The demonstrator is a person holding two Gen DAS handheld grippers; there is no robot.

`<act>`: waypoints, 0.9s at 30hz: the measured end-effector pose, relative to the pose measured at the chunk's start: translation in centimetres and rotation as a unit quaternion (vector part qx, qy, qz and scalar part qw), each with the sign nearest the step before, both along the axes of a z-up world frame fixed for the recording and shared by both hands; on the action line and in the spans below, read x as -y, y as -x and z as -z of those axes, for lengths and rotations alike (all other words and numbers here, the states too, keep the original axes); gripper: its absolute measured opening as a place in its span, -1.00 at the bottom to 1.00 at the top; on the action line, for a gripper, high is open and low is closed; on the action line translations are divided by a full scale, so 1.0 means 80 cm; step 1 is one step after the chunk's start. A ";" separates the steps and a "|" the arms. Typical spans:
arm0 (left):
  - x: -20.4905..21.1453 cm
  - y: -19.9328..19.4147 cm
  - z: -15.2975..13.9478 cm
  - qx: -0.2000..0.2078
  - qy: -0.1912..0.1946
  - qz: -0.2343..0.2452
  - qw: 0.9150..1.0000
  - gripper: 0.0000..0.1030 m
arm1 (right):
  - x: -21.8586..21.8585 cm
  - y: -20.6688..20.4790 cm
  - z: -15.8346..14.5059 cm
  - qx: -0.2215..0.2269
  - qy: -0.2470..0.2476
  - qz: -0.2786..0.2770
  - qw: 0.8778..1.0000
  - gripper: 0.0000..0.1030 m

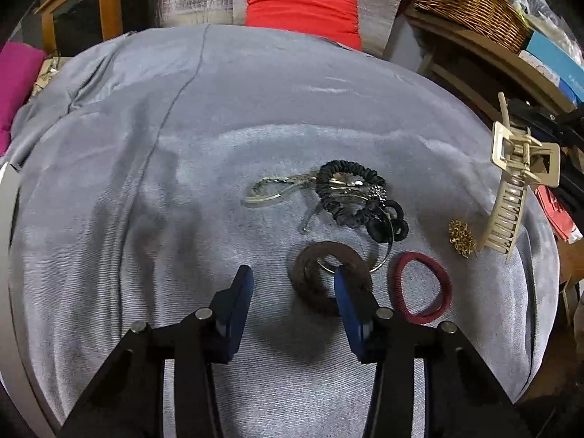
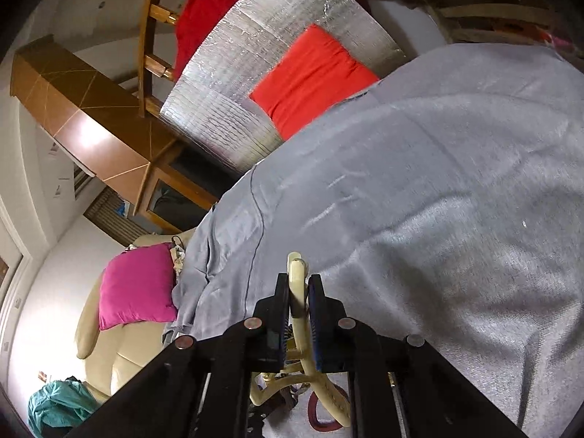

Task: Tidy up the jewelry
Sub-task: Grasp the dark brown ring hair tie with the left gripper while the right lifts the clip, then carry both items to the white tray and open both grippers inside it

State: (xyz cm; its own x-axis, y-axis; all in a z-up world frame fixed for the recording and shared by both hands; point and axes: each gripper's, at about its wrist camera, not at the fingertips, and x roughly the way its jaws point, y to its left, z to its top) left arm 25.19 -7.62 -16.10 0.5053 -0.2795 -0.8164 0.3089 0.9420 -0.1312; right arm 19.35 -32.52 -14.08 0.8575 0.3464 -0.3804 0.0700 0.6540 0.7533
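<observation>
Seen from the left wrist, a brown hair tie (image 1: 310,273) lies on the grey cloth (image 1: 146,182). My left gripper (image 1: 292,277) hangs just over it, open, with its right pad over the ring's hole and the ring's left half between the fingers. Beside it lie a maroon hair tie (image 1: 423,284), a gold brooch (image 1: 461,237), a pile of black scrunchies (image 1: 350,197) and a silver bangle (image 1: 270,189). A cream claw clip (image 1: 511,182) hangs in the air at the right. My right gripper (image 2: 299,284) is shut on the claw clip (image 2: 297,292).
The cloth-covered surface drops off at the right, where a shelf holds a wicker basket (image 1: 471,3) and boxes. A red cushion (image 1: 303,3) against silver foil stands behind it, with a pink cushion (image 1: 18,84) at the far left. A pale rim (image 1: 7,219) runs along the left edge.
</observation>
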 end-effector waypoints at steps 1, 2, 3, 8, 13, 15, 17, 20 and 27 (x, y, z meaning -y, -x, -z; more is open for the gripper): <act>0.002 -0.001 0.002 -0.002 0.000 0.001 1.000 -0.09 | -0.002 0.000 0.000 0.000 0.000 -0.001 1.000 -0.78; 0.003 -0.001 0.003 -0.001 0.000 0.001 1.000 -0.16 | -0.003 0.000 0.000 0.000 -0.001 -0.002 1.000 -0.78; 0.003 0.000 0.002 0.001 0.001 0.003 1.000 -0.24 | -0.004 0.000 0.000 0.001 -0.003 -0.003 1.000 -0.78; 0.012 0.006 -0.001 0.013 0.005 0.019 1.000 -0.82 | -0.007 0.002 0.000 0.004 0.003 -0.005 1.000 -0.78; 0.009 0.015 -0.013 0.029 0.016 0.025 0.999 -0.88 | -0.012 0.002 -0.004 0.010 0.005 -0.008 1.000 -0.78; 0.006 0.021 -0.019 0.036 0.015 0.022 0.999 -0.88 | -0.014 0.004 -0.005 0.014 0.006 -0.009 1.000 -0.78; -0.001 0.026 -0.029 0.044 0.018 0.018 0.999 -0.88 | -0.017 0.005 -0.008 0.019 0.007 -0.014 1.000 -0.78; -0.015 0.035 -0.045 0.059 0.020 0.007 0.998 -0.88 | -0.024 0.006 -0.011 0.026 0.008 -0.019 0.999 -0.78; -0.072 0.055 -0.084 0.111 0.006 -0.048 0.993 -0.88 | -0.056 0.007 -0.020 0.047 0.013 -0.048 0.998 -0.78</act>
State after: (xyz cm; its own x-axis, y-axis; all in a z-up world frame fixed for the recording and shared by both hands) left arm 20.81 -1.88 -9.39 0.6975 -0.2301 -0.6786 0.2400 0.9674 -0.0813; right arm 18.83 -28.06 -12.50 0.8531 0.4197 -0.3099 -0.0643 0.6741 0.7359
